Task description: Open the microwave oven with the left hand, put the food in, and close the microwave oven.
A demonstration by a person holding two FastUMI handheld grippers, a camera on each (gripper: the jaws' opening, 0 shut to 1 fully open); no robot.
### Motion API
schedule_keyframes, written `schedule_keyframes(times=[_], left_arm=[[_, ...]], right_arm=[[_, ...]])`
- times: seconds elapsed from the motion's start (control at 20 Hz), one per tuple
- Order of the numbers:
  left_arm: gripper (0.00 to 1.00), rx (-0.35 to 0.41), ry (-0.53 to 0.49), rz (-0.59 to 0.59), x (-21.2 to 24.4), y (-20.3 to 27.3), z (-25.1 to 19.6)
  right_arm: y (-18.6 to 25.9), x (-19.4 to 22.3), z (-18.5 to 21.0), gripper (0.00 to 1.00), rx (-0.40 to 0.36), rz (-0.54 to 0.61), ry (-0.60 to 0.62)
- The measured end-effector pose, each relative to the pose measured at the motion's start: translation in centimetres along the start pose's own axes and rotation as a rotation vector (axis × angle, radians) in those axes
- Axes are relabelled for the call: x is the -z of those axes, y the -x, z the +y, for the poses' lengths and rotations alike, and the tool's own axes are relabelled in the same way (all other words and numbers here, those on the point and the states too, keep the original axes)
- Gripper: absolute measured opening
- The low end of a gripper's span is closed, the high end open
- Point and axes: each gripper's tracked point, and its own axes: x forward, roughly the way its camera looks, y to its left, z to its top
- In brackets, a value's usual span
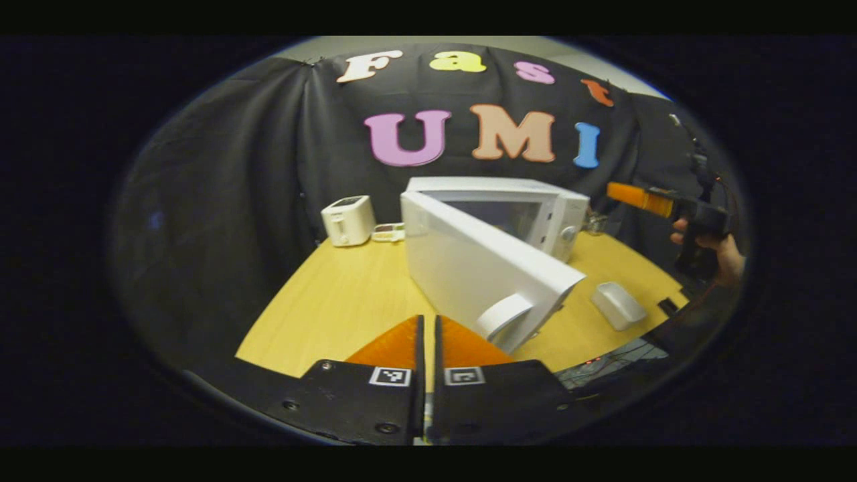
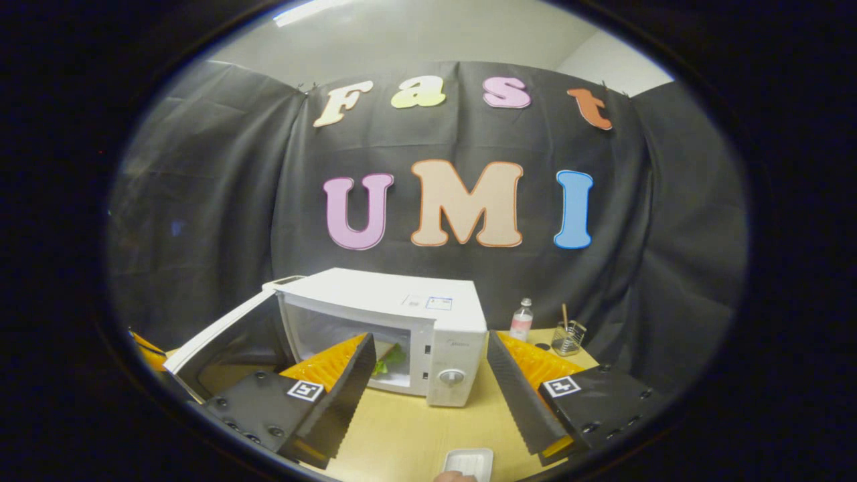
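With the food (image 2: 388,360) sitting inside the microwave (image 2: 402,335), centre of frame, my right gripper (image 2: 428,395) hangs spread and empty. Left gripper (image 1: 429,345) is clenched on nothing, low centre behind the open door (image 1: 482,268), placed, I'd judge, to push it closed.

Food (image 2: 390,359) inside the microwave (image 2: 428,321), toaster (image 1: 348,220) to its left, tray (image 1: 618,305) in front

Left tongs (image 1: 428,335) closed, right tongs (image 2: 428,361) spread
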Motion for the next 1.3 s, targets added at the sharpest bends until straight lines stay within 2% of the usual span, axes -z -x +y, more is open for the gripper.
schedule_keyframes(times=[0.05, 0.15, 0.55, 0.6, 0.65, 0.75, 0.8, 1.3], left_arm=[[0.0, 0.025, -0.035, -0.008, -0.1, -0.1, -0.9], [0.0, 0.036, -0.065, 0.015, 1.1, -0.9, -1.5], [0.01, 0.058, -0.076, 0.024, 1.0, -2.6, -3.5], [0.0, 0.056, -0.079, 0.026, 1.1, -2.6, -3.6], [0.01, 0.058, -0.077, 0.03, 1.1, -2.8, -3.8], [0.01, 0.065, -0.069, 0.035, 1.3, -3.1, -4.5], [0.01, 0.069, -0.07, 0.038, 1.4, -3.2, -4.9], [0.01, 0.138, -0.145, 0.033, -0.2, -5.9, -9.9]], right_arm=[[-0.1, -0.4, -0.1, 0.96, 0.004, -0.009, 0.006], [0.1, -1.0, -0.3, 0.96, 0.002, -0.021, 0.013], [0.9, -1.7, -2.8, 0.96, 0.032, -0.03, 0.015], [1.0, -1.7, -3.1, 1.0, 0.035, -0.032, 0.018], [1.0, -1.5, -3.6, 0.96, 0.041, -0.028, 0.021], [1.0, -1.1, -4.4, 1.0, 0.047, -0.013, 0.022], [1.1, -1.1, -4.8, 0.96, 0.05, -0.012, 0.018], [1.6, -1.7, -7.5, 0.96, 0.05, -0.032, 0.031]])
